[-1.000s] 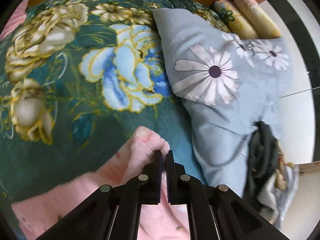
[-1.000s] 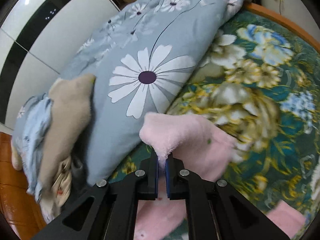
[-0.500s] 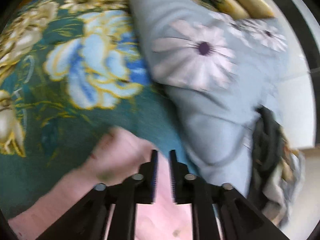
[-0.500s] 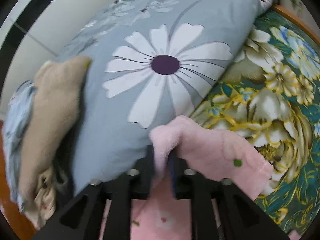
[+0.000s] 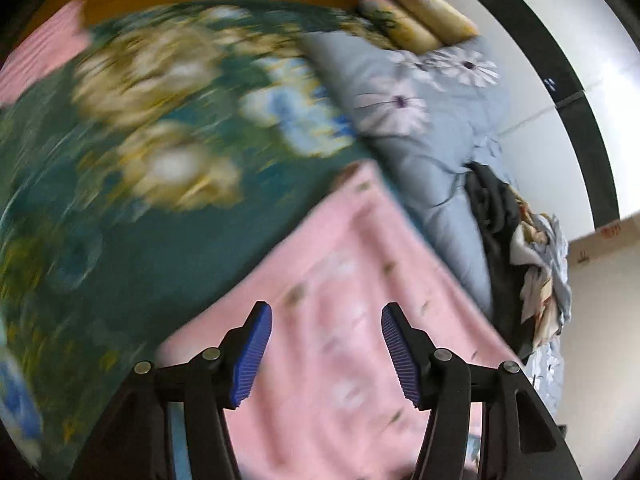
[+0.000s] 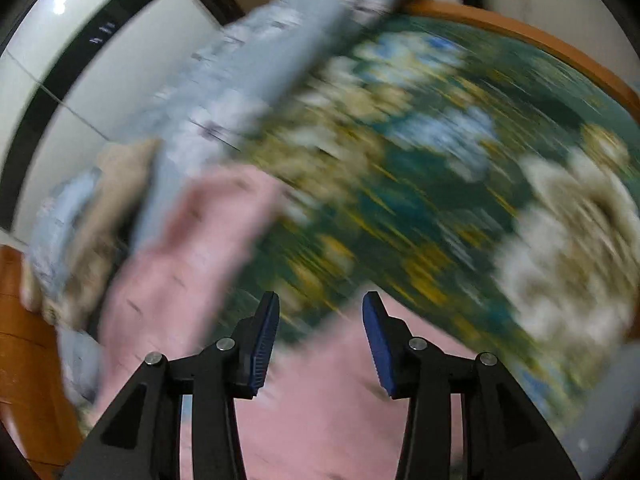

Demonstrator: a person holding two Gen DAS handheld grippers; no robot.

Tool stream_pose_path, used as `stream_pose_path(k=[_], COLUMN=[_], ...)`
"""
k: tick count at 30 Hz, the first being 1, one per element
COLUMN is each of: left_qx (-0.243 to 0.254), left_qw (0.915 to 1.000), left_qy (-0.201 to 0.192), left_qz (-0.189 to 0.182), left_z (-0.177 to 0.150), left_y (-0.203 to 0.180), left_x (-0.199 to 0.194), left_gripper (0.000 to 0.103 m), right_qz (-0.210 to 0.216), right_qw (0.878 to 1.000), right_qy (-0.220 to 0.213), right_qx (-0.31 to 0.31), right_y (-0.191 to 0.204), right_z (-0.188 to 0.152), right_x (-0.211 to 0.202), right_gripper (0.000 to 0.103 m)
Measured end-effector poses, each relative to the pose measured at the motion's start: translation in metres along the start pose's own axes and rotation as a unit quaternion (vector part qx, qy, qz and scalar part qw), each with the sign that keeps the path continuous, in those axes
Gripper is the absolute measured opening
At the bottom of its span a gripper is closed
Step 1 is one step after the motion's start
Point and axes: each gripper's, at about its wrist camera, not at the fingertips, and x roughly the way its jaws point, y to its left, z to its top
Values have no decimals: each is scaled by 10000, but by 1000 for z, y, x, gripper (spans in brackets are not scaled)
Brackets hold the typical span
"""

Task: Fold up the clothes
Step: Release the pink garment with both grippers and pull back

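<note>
A pink fleece garment [image 5: 344,280] lies spread on the green floral bedspread [image 5: 120,208], reaching up to the grey-blue pillow. My left gripper [image 5: 326,354] hangs open above it, blue pads wide apart, nothing between them. In the right wrist view the same pink garment [image 6: 188,264] runs from the lower middle up the left side, over the floral bedspread [image 6: 420,184]. My right gripper [image 6: 320,344] is open too, over the garment's edge, holding nothing. Both views are motion-blurred.
A grey-blue daisy-print pillow [image 5: 420,120] lies along the bed's far side, with a heap of dark and light clothes [image 5: 516,248] beyond it. Two rolled bolsters [image 5: 416,20] rest near the wooden headboard. Another pink cloth [image 5: 40,60] lies at the far left. A wooden bed rim [image 6: 520,36] curves behind.
Both grippers let go of the pink garment's corners and opened wide. The garment dropped flat on the bedspread, and both cameras pulled back and up.
</note>
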Motion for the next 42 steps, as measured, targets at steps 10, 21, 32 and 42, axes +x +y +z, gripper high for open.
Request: stream_pose_path(k=[10,21,32,42], left_qx=[-900,-890,-727,-967], left_qw=[9958,9947,9951,9910], left_qy=[150,294,417,749], left_qz=[-83,-412,-521,-541], left_z=[-69,-78,-72,-69], left_y=[93,87,79,70], left_x=[-17,13,20,28], left_gripper=[68,67,67,37], right_qz=[501,1087,1093,1387], right_qw=[9913,9808,9694,9659], right_qy=[448,489,412,506], right_qx=[1135,1542,2159,2129], right_y=[-77,-67,-85,-78], right_z=[-93,-126,-154,-151], right_x=[18,31,12,35], right_gripper=[45,45,45,5])
